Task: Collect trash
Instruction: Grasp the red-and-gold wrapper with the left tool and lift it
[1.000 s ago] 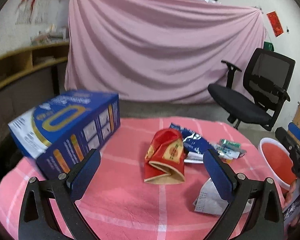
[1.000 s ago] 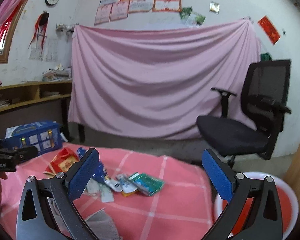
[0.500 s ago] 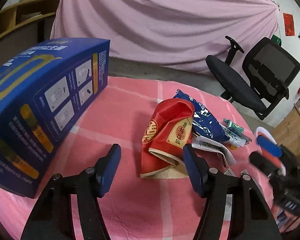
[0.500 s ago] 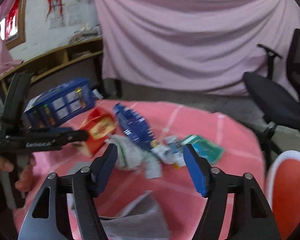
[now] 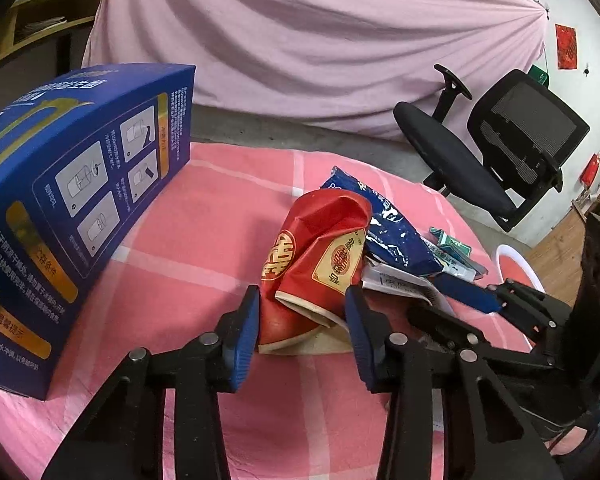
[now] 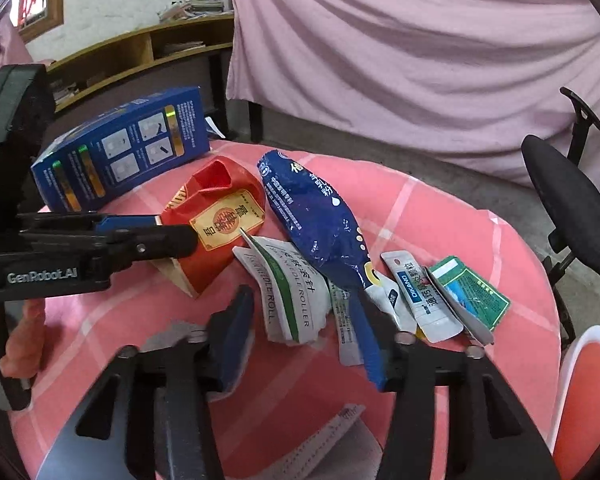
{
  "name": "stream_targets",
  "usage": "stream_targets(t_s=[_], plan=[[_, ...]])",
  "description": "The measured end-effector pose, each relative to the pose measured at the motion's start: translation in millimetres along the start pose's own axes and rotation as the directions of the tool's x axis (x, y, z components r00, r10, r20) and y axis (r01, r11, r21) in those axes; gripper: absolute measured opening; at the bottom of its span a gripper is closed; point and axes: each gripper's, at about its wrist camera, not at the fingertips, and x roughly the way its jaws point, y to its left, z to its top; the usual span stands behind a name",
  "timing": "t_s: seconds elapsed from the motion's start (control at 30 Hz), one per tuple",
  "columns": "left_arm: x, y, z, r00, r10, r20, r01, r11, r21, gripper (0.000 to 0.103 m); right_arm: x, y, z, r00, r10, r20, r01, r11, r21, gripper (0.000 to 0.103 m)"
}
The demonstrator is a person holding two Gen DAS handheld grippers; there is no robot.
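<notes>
Grasping step in hand. Left hand-held gripper [image 5: 302, 326] closing around crushed red paper cup [image 5: 320, 256] on table [image 5: 204, 220], pads not yet seen pressing. Right hand-held gripper [image 6: 306, 334] closing over white roller wrapper [image 6: 290, 292], nothing gripped. Next: finish closing, lift, carry to red bin [image 6: 584, 392]. Green packet [image 6: 474, 294] plain only in right view.

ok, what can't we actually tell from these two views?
- Left tongs grip on red cup: left view, pad contact unclear.
- Right tongs target: right view, white wrapper between them, touch unclear.
- Red bin: cut by frame edge.
- Grey paper: behind tongs' frame.
</notes>
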Motion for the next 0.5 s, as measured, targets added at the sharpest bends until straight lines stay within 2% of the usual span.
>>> stream_targets(t_s=[0.1, 0.23, 0.5], plan=[[-1.2, -2.6, -1.9, 1.0, -0.001, 0.006, 0.001, 1.0, 0.011, 0.035, 1.8, -0.3, -0.6, 1.0, 0.0, -0.005, 0.0, 1.0, 0.001, 0.021], [-3.7, -5.2, -5.9, 1.0, -0.009, 0.022, 0.009, 1.0, 0.022, 0.032, -0.6, -1.9, -1.3, 1.0, 0.004, 0.008, -0.004, 1.0, 0.017, 0.014], [-13.9, -4.7, -12.0, 0.999, -0.027, 0.044, 0.026, 0.999, 0.034, 0.025, -8.8, -7.4, -2.9, 0.999, 0.01, 0.053, -0.013, 0.998, 0.058, 0.009]])
